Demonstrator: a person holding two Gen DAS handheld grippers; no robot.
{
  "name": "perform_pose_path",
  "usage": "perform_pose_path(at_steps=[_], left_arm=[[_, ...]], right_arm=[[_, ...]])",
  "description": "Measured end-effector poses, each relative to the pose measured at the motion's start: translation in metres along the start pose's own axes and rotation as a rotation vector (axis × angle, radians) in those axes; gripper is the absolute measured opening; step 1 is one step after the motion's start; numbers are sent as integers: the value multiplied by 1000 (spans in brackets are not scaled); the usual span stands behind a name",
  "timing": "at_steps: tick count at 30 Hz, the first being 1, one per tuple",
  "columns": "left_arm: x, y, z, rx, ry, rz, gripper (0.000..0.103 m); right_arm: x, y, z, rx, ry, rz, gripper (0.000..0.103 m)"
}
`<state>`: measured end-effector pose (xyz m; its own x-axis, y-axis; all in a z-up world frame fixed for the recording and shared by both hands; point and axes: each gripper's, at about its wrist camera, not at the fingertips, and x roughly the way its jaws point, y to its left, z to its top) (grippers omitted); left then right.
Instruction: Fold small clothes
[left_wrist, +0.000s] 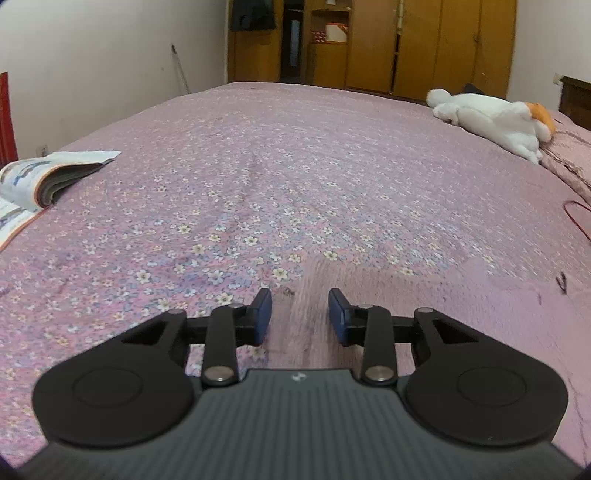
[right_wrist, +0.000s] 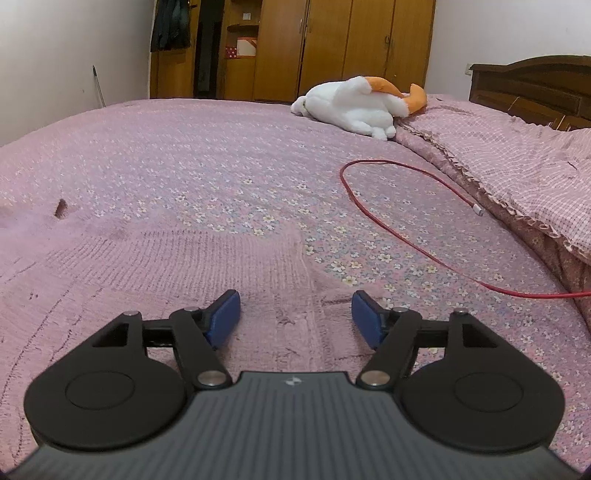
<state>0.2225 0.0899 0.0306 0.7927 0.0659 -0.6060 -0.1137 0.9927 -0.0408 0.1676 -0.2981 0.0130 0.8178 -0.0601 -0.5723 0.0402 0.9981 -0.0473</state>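
Observation:
A small pink knitted garment (right_wrist: 166, 266) lies flat on the flowered pink bedspread (right_wrist: 221, 155). In the left wrist view it (left_wrist: 424, 314) spreads to the right of and under the gripper. My left gripper (left_wrist: 300, 314) is open, its blue pads over the garment's left edge, with nothing held. My right gripper (right_wrist: 295, 317) is open wide and empty, low over the garment's right part near its edge.
An open magazine (left_wrist: 40, 181) lies at the bed's left. A white and orange plush toy (right_wrist: 358, 107) lies far back. A red cable (right_wrist: 391, 218) loops on the right beside a checked quilt (right_wrist: 517, 162). Wooden wardrobes (right_wrist: 332, 48) stand behind.

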Motion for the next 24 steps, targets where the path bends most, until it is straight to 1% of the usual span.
perform_pose_path(at_steps=[2,4,6,9,10,12,14,16,21,24], left_arm=[[-10,3,-1,4,7,-11,39],[-21,6,-4,4,9,-18,41],[-31,9,-8,7,15,-23,41],[-46,11,-16,13,30,-26,41],[-51,12,-19,15,32,-31,41],[-61,12,-26,21,35,-43,41],[-70,12,-32,33,39,-52,41],[-77,11,-38,50,47,-62,41],[-94,10,-52,70,59,-83,41],[-102,10,-59,65,69,-92,41]], right_arm=[[-2,-1,0,9,-5,6,76],[-4,-4,-1,28,-14,17,82],[-10,-8,-2,50,-30,21,85],[-22,-14,-5,81,-51,-10,89],[-26,-17,-7,99,-53,-16,92],[-33,-24,-11,159,-53,-8,93],[-38,-31,-13,234,-42,15,94],[-44,-34,-15,284,-20,34,95],[-64,-38,-26,316,9,42,98],[-77,-46,-36,369,33,43,100]])
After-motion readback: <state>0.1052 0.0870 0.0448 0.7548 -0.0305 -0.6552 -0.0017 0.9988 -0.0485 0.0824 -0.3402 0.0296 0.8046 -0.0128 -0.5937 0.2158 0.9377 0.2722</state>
